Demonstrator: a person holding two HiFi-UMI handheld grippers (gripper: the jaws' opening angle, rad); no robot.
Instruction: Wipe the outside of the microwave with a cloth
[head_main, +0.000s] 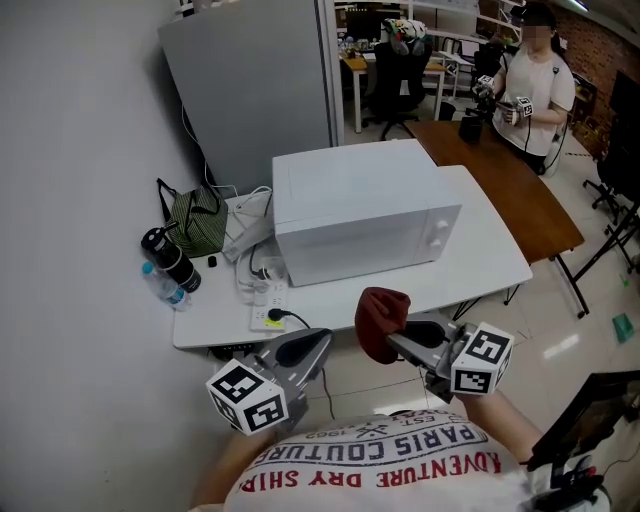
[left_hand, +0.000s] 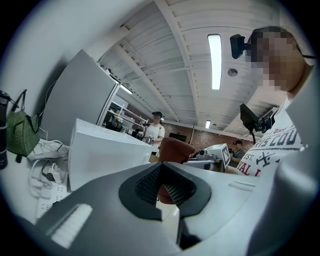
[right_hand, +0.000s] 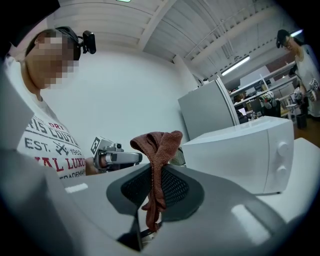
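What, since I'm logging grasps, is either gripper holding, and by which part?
The right gripper pinches the reddish-brown fabric cloth partway along, with bunched folds above the jaws and a tail hanging below. The left gripper is shut on nothing.

White microwave (head_main: 365, 205), rust-red cloth (head_main: 381, 322), green bag (head_main: 200, 225) (black straps), white table (head_main: 490, 250), brown desk (head_main: 510, 190), grey partition (head_main: 250, 90)

White T-shirt (head_main: 380, 465), red and dark lettering. Left gripper (head_main: 314, 346), right gripper (head_main: 400, 343): grey shells, dark ribbed jaws. White marker cube (head_main: 248, 396) with black squares on left one, same on right.
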